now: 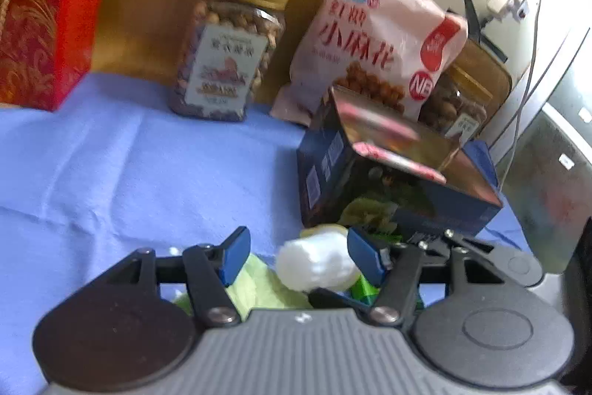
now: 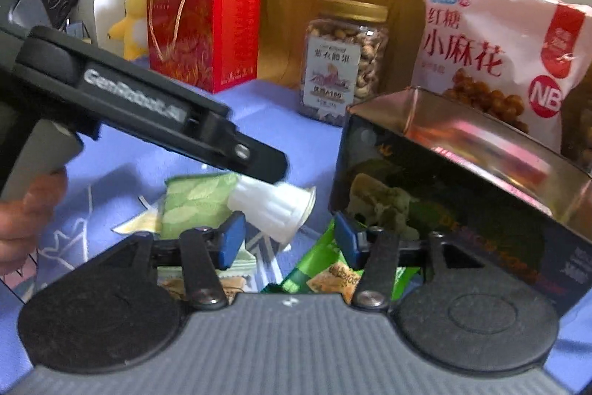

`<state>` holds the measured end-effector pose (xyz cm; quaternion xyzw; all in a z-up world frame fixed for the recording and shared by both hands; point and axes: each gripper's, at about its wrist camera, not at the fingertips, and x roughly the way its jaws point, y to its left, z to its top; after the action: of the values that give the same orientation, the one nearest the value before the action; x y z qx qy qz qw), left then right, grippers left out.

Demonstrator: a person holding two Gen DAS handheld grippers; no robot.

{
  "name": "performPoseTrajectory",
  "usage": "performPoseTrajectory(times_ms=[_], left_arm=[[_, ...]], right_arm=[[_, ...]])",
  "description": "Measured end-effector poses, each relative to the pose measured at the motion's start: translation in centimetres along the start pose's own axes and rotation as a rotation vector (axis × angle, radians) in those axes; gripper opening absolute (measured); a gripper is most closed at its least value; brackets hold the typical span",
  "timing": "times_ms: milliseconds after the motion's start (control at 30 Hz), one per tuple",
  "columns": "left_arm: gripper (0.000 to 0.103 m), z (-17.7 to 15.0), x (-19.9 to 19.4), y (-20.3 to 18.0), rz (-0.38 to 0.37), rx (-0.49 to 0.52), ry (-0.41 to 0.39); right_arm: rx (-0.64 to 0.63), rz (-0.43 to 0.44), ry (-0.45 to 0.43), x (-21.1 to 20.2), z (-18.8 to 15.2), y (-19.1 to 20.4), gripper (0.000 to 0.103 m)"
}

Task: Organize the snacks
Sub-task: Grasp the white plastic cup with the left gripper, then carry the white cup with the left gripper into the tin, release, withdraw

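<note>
Both grippers hover low over the blue tablecloth (image 1: pixel 111 154), aimed at a small pile of loose snacks beside the open dark-blue tin box (image 2: pixel 444 195). Left gripper (image 1: pixel 296 256): jaws apart, blue pads clear of the white ridged jelly cup (image 1: pixel 314 263) that lies on its side between them — the right pad looks very near the cup, contact not discernible. Right gripper (image 2: pixel 285 241): jaws apart, nothing pressed between them; below it lie a green snack packet (image 2: pixel 318 273) and a pale green leaf-print sachet (image 2: pixel 196 206), the cup just ahead. The left gripper's black body crosses the right wrist view from the left, its tip over the cup; a hand (image 2: pixel 26 213) holds its grip. The tin box holds a pink-wrapped item, blurred. Behind, against the wooden panel: a nut jar (image 1: pixel 225 50) with gold lid, a pink bag of brown-sugar twists (image 1: pixel 373 39), a second nut jar (image 1: pixel 458 102) behind the box, and a red gift box (image 2: pixel 203 24) — well apart from the pile.
</note>
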<state>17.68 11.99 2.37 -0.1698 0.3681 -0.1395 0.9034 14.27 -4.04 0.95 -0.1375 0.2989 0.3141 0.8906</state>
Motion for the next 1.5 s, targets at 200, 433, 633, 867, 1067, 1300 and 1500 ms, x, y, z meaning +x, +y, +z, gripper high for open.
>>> performPoseTrajectory(times_ms=[200, 433, 633, 867, 1067, 1300, 1500], left_arm=[[0.048, -0.3, 0.6, 0.5, -0.061, -0.020, 0.010], [0.045, -1.3, -2.7, -0.9, -0.119, -0.024, -0.020], [0.045, -4.5, -3.9, -5.6, -0.184, 0.067, 0.007], [0.045, -8.7, -2.2, -10.2, -0.224, 0.182, 0.118], [0.049, -10.4, -3.1, -11.5, -0.188, 0.237, 0.115], [0.048, -11.0, -3.8, -10.8, -0.156, 0.222, 0.130], [0.047, -10.3, -4.7, -12.0, -0.142, 0.279, 0.089]], right_arm=[[0.034, 0.073, -0.005, 1.0, 0.5, -0.2, 0.049], [-0.023, -0.016, -0.082, -2.8, -0.5, 2.6, 0.046], [-0.051, -0.113, -0.134, -8.7, -4.1, 4.0, 0.046], [0.044, -0.179, -0.076, -12.7, -9.1, 3.2, 0.046], [0.043, -0.181, -0.068, -13.7, -10.8, 3.7, 0.047], [0.033, -0.147, -0.066, -13.5, -11.3, 3.9, 0.047], [0.024, -0.141, -0.103, -13.8, -10.9, 4.2, 0.045]])
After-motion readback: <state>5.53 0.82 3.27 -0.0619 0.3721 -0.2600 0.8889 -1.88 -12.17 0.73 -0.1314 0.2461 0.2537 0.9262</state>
